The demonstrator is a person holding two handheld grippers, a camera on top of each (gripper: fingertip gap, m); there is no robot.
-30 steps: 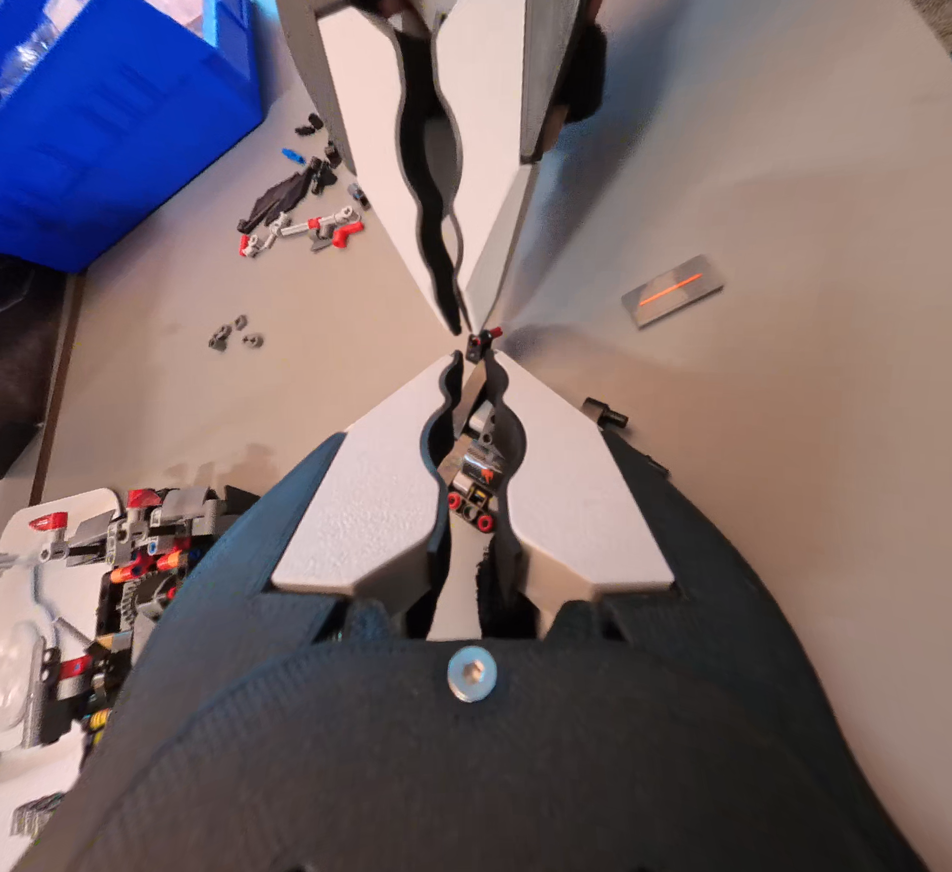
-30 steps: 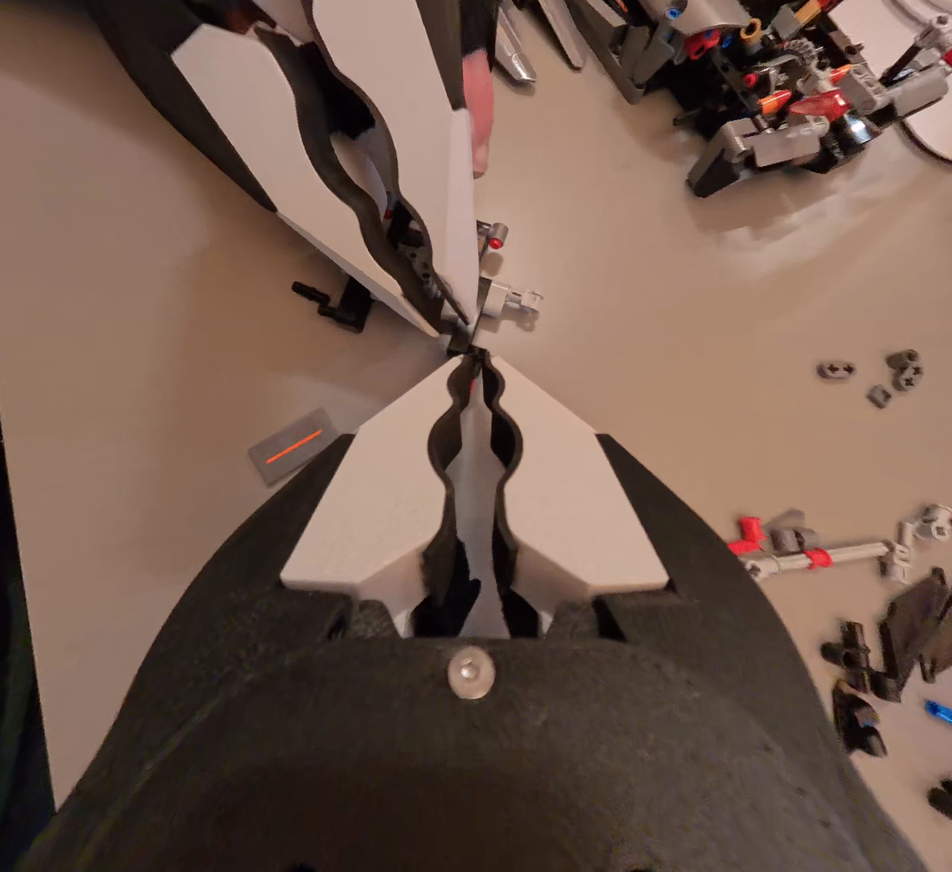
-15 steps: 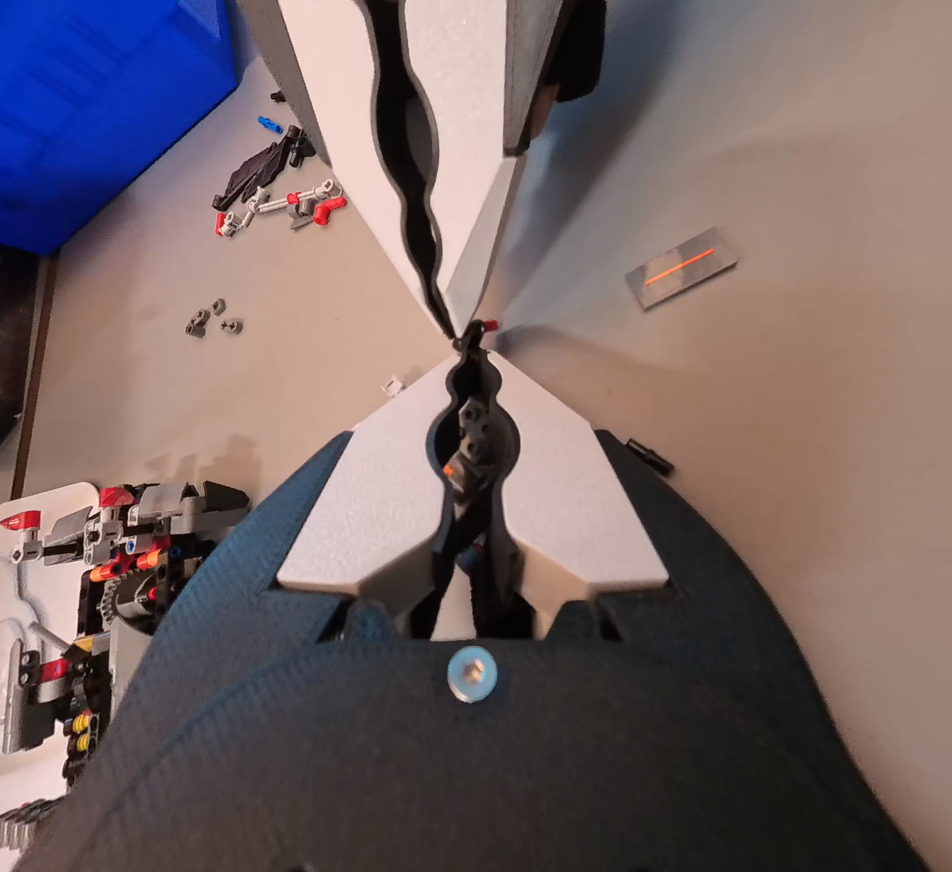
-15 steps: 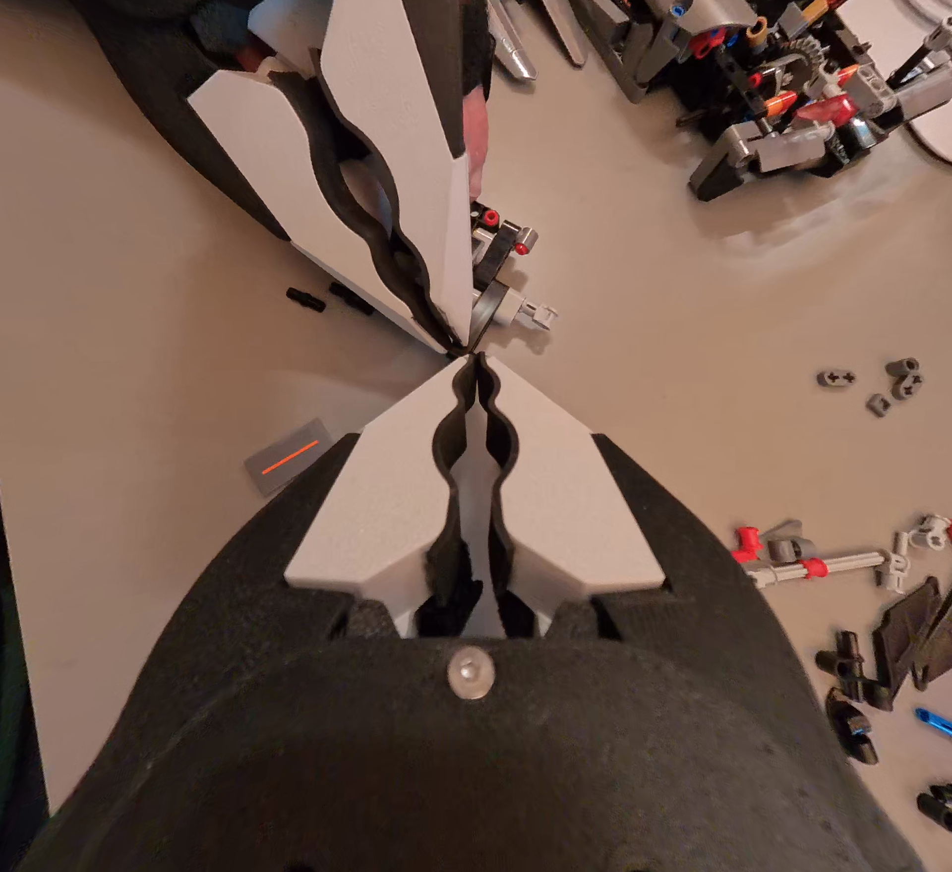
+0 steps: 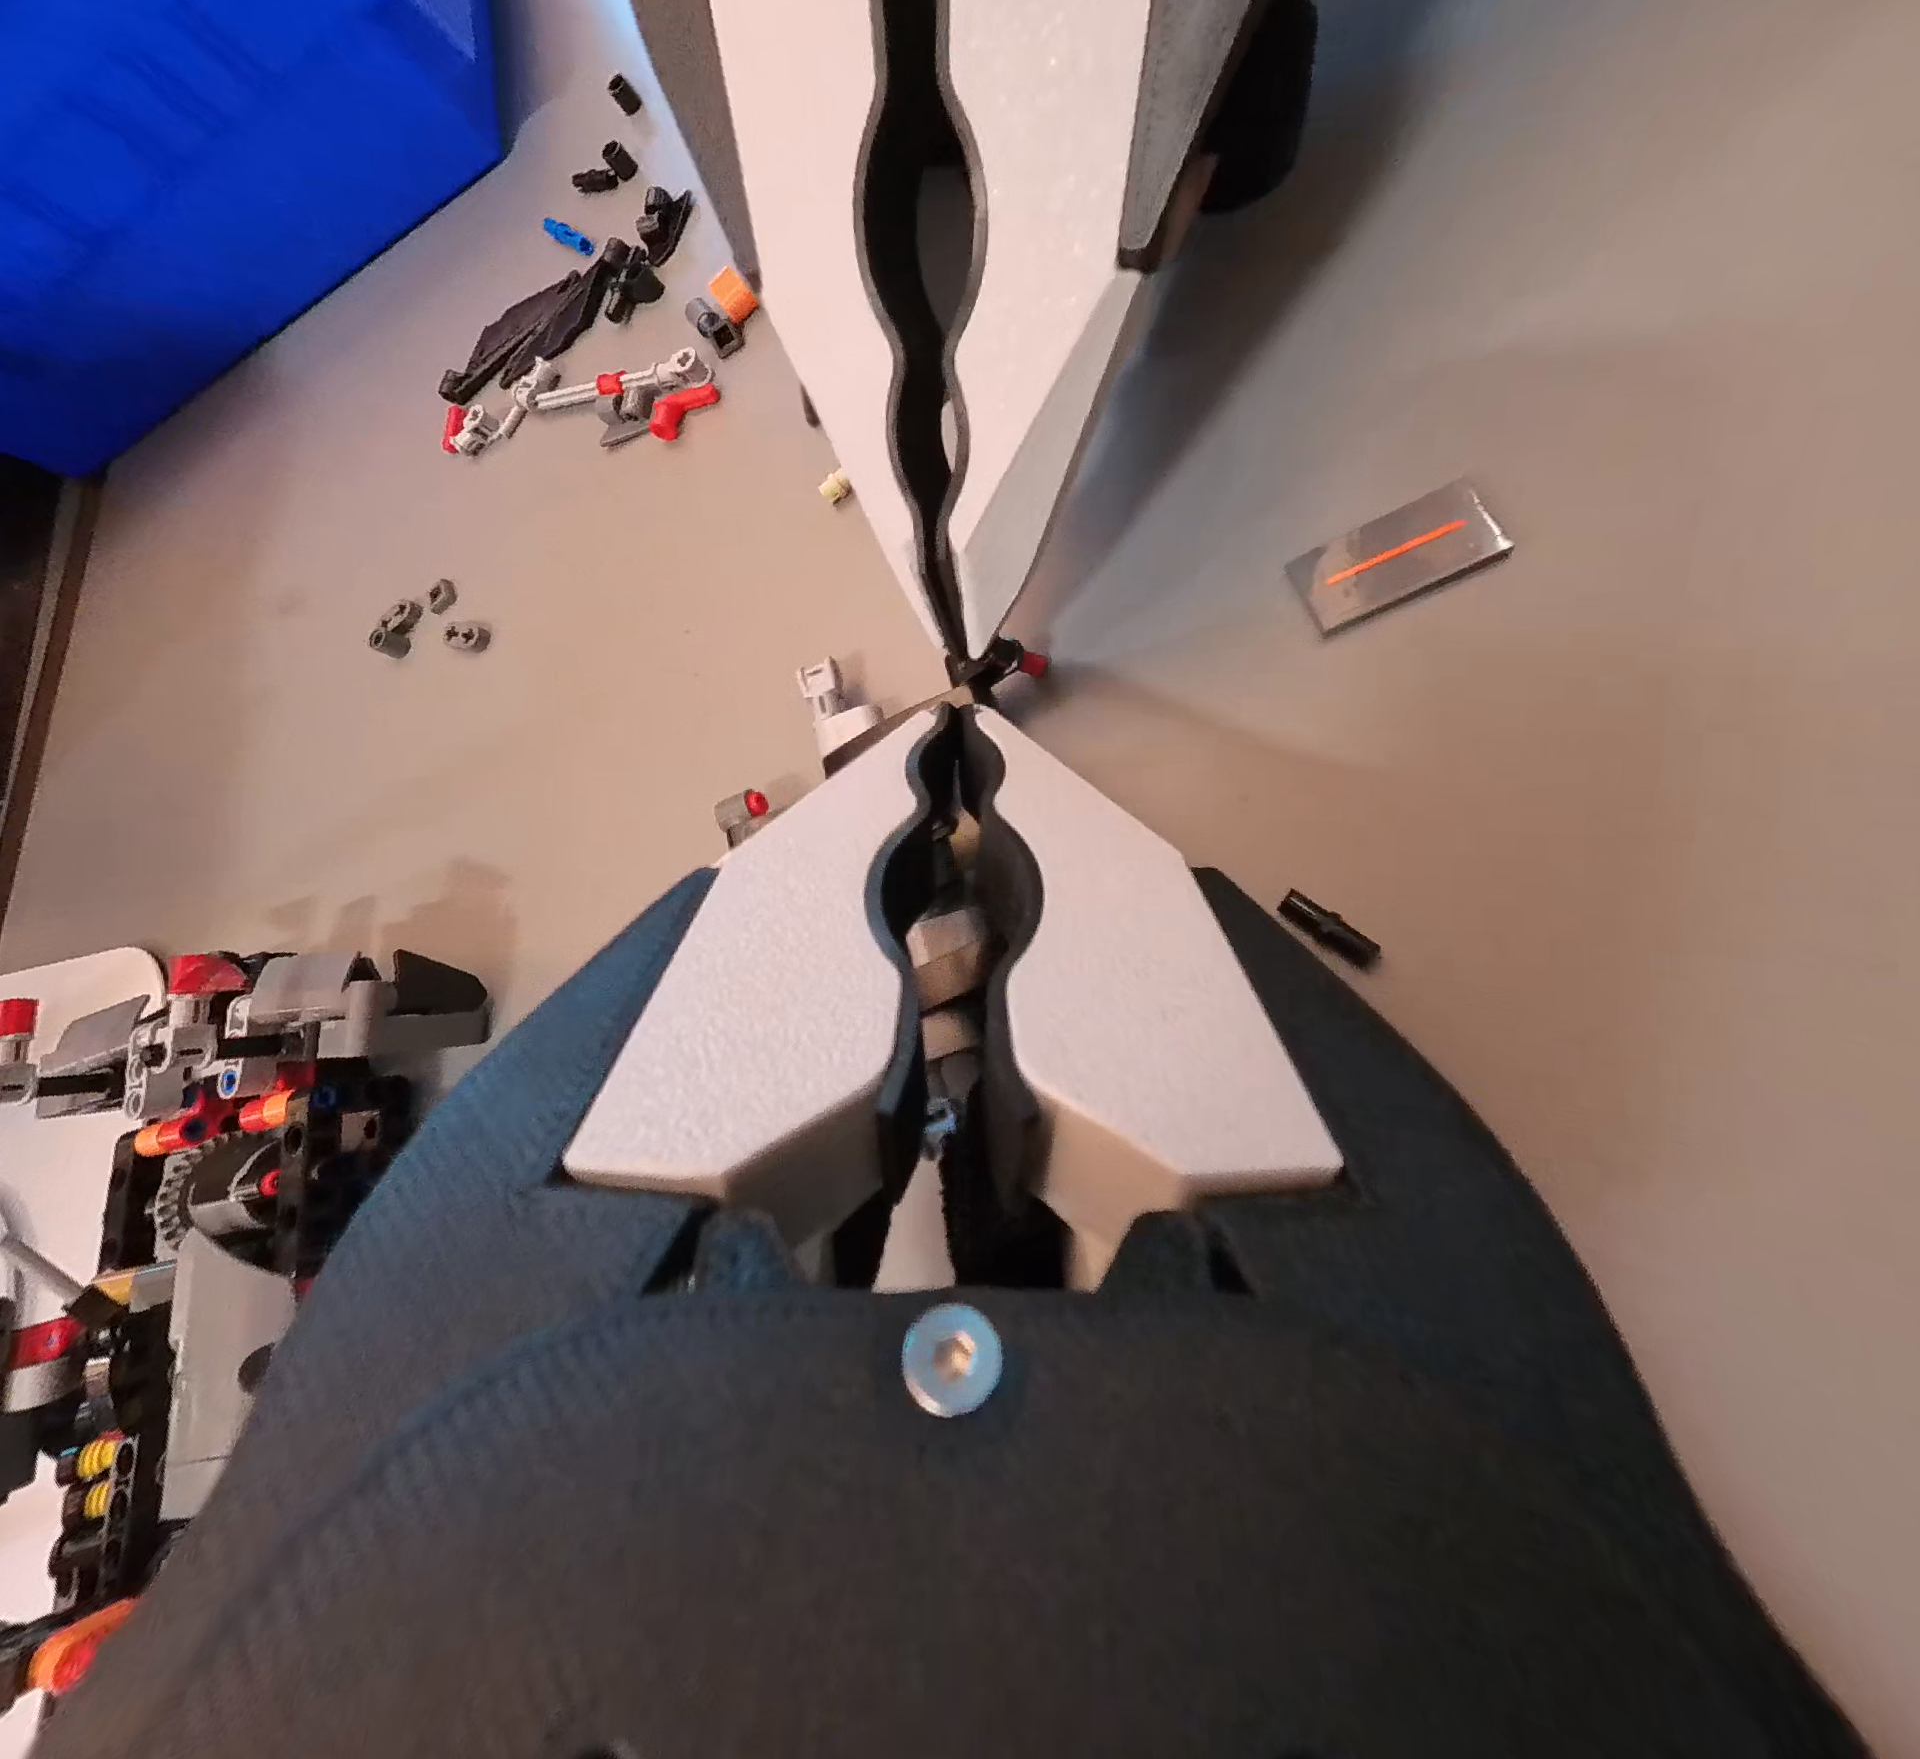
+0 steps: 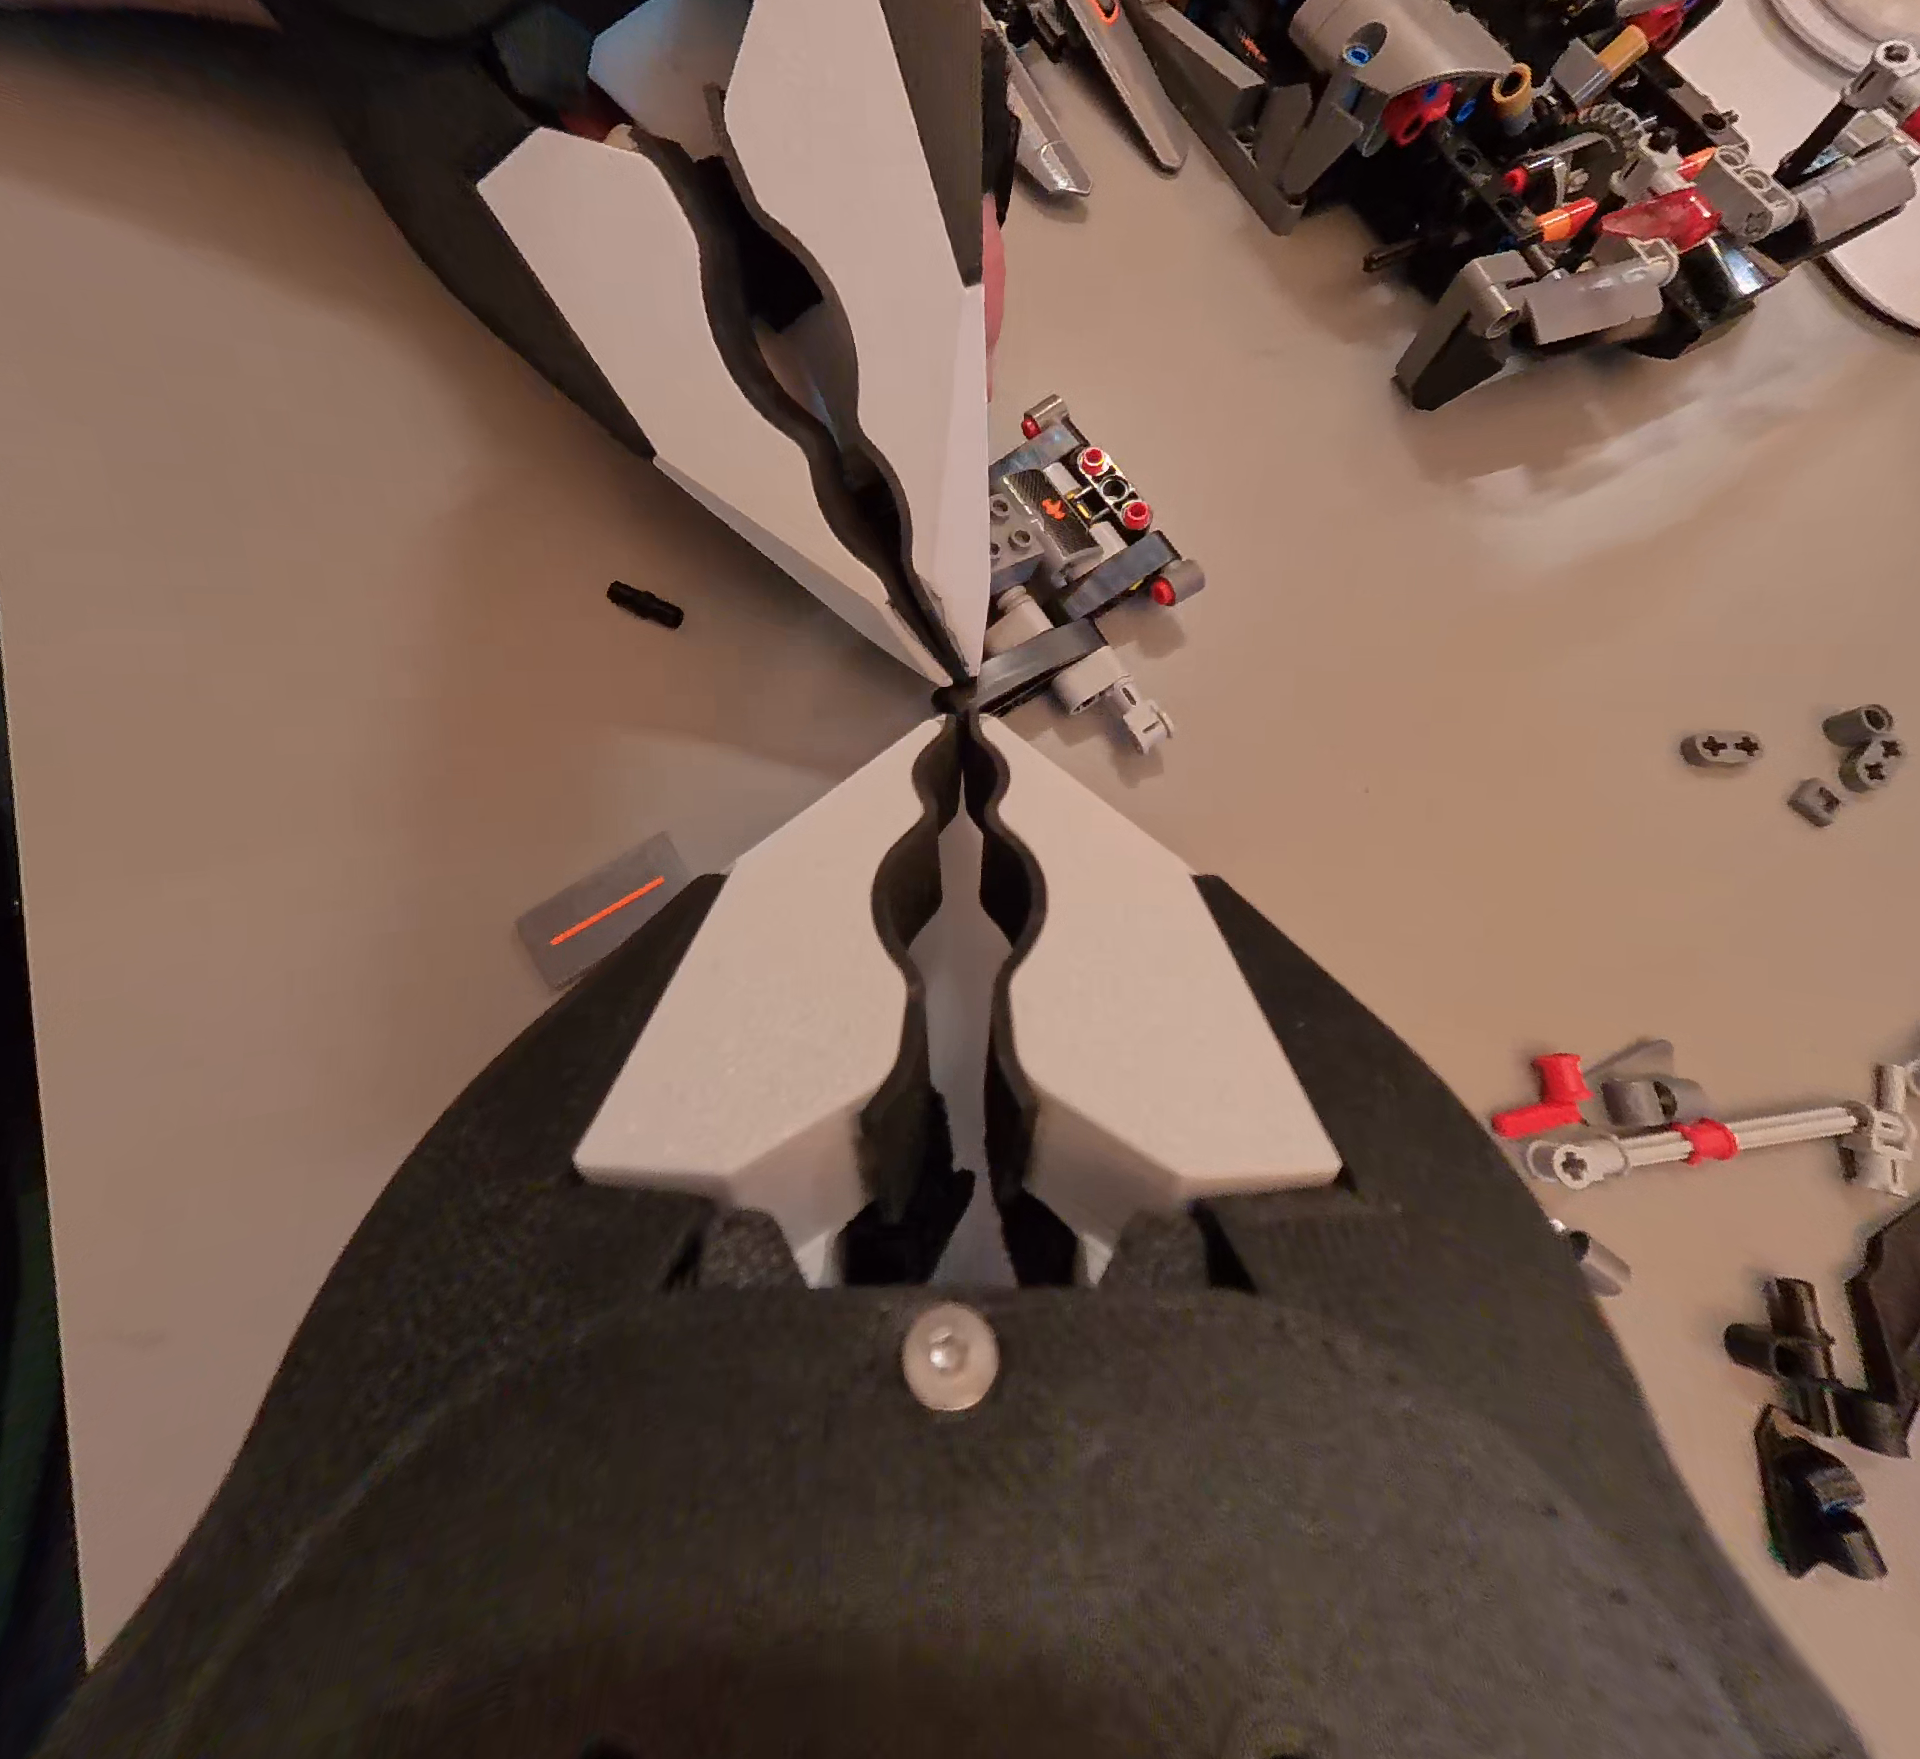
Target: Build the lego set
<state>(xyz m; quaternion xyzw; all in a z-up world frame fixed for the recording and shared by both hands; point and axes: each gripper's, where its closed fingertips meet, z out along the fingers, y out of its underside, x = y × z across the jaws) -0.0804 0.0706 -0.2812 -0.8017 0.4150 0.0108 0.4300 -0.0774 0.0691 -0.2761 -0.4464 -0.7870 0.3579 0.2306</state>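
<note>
My left gripper [image 5: 961, 707] is shut on a small grey-and-black lego sub-assembly [image 5: 943, 961] with red pins. The sub-assembly also shows in the right wrist view [image 6: 1081, 546], sticking out to the right of the left gripper [image 6: 951, 679]. My right gripper [image 6: 961, 727] is shut on a small black pin with a red end [image 5: 1003, 665]. In the left wrist view the right gripper [image 5: 961, 655] comes in from the top. The two grippers meet tip to tip just above the table, with the pin at the sub-assembly's edge.
The large lego model [image 6: 1507, 99] stands at the back right and shows in the left wrist view [image 5: 208, 1138]. A blue bin [image 5: 208, 130], loose pieces [image 5: 582, 359], small grey connectors [image 6: 1808, 753], a grey tile with an orange line [image 5: 1397, 556] and a black pin [image 6: 644, 605] are on the table.
The sub-assembly in my left gripper has turned, so more of its face shows in the right wrist view. The two grippers have stayed tip to tip.
</note>
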